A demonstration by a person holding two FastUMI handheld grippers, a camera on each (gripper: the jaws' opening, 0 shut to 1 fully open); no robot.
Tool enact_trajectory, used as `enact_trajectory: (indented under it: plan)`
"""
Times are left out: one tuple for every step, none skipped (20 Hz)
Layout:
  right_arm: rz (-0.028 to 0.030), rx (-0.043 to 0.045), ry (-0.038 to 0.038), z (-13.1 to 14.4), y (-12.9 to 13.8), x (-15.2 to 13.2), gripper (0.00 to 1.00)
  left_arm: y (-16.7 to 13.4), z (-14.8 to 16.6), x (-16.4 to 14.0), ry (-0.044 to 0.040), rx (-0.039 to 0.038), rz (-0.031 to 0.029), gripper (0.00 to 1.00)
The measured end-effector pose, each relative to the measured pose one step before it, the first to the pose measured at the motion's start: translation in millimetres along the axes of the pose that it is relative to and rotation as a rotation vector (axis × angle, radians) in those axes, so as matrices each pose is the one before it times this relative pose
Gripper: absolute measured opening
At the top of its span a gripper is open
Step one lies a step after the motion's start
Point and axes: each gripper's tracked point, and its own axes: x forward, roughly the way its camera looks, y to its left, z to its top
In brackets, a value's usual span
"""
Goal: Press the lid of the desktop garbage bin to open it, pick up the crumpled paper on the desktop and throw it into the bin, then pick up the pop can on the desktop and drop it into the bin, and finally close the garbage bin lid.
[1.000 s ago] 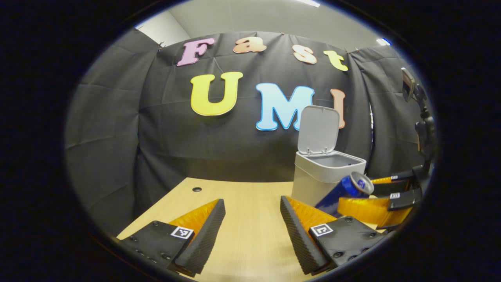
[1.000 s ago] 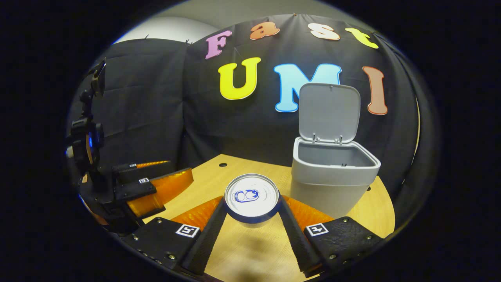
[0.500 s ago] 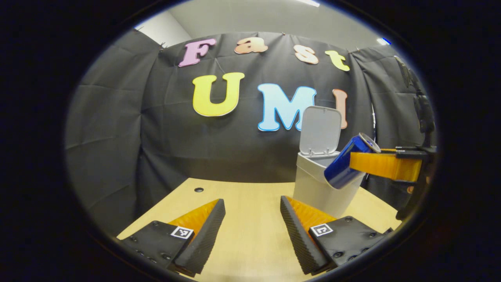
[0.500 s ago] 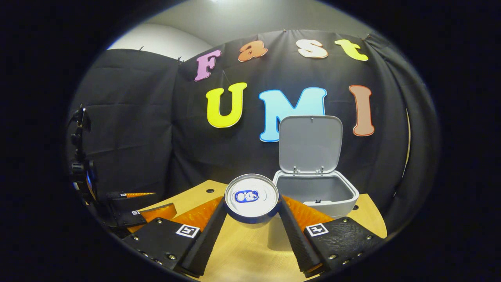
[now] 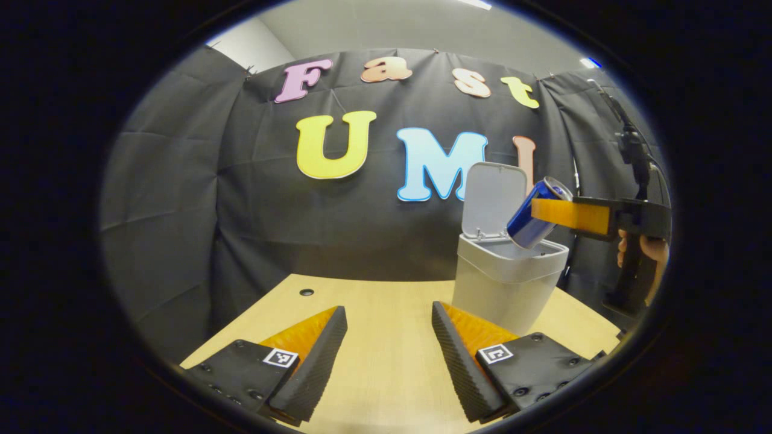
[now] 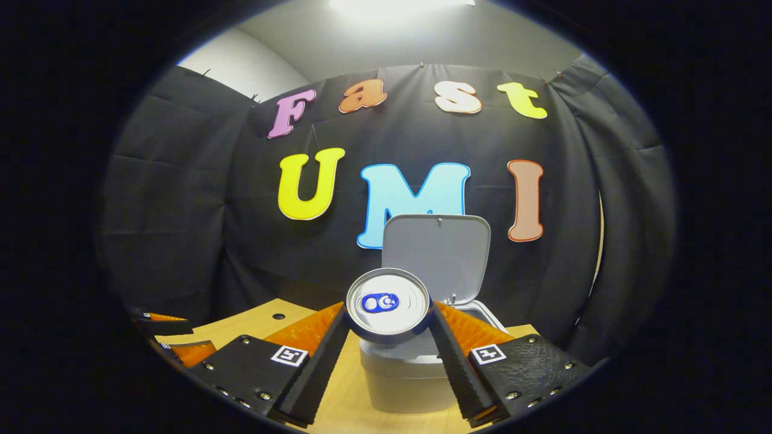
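The blue pop can (image 5: 534,214) hangs tilted over the open mouth of the grey desktop bin (image 5: 505,289), whose lid (image 5: 491,196) stands upright. My right gripper (image 6: 387,328) is shut on the pop can (image 6: 388,304), whose silver top faces the camera; in the left gripper view the right gripper (image 5: 573,215) reaches in from the right, held by a hand (image 5: 648,250). The bin (image 6: 404,377) lies just below and beyond the can, lid (image 6: 443,250) raised. My left gripper (image 5: 389,343) hovers open over the wooden desk (image 5: 374,313), to the left of the bin.
A small round hole (image 5: 306,292) marks the desk near its far left edge. The black cloth wall stands close behind the bin. The left gripper (image 6: 175,337) shows low at the left of the right gripper view.
My right gripper has lifted the can from desk level up and across to above the bin's opening. The left gripper has stayed still and open.
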Motion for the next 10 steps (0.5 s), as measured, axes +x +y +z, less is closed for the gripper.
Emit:
enact_trajectory:
  plan:
    - [-0.0022,0.00117,0.00797,-4.12,-0.31,5.25,0.83,0.02,-0.43,-0.48,0.00092,0.00208,0.00215,0.95]
    - [-0.0049,-0.00454,0.0102,-3.62,-1.32,4.44,0.83,0.93,-0.01,-0.11,0.00071,0.00058,0.00082,0.95]
    - [-0.01008,-0.00877,0.00999,-3.95,-2.4,4.09,0.83,0.38,-0.86,-0.14,0.00149,-0.00031,0.0019,0.95]
    - [-0.0092,-0.00938,0.00977,-3.15,-1.93,3.52,0.84,0.37,-0.72,0.05,0.00033,0.00011,0.00026,0.95]
    - [-0.00261,-0.0053,0.00971,-4.49,0.3,3.45,0.83,-0.01,0.05,-0.45,-0.00071,0.00066,0.00025,0.95]
    - [0.00277,-0.00037,0.01063,-2.47,0.99,2.39,0.83,-0.43,0.44,1.63,0.00013,0.00212,-0.00006,0.95]
    - [0.00357,0.00294,0.00767,-2.65,1.39,2.53,0.84,-0.6,0.15,0.65,-0.00042,0.00197,-0.0008,0.95]
    - [0.00597,0.00238,0.0076,-1.9,1.41,2.5,0.84,-0.65,0.36,0.3,-0.00005,0.00191,-0.00132,0.95]
    - [0.00683,-0.00018,0.0087,-3.51,1.36,1.42,0.84,-1.42,0.78,-0.07,-0.00109,0.00145,-0.00242,0.95]
    - [-0.00125,-0.00354,0.00594,-1.81,-0.64,2.44,0.84,-1.77,-0.09,1.47,-0.00116,0.00042,-0.00322,0.95]
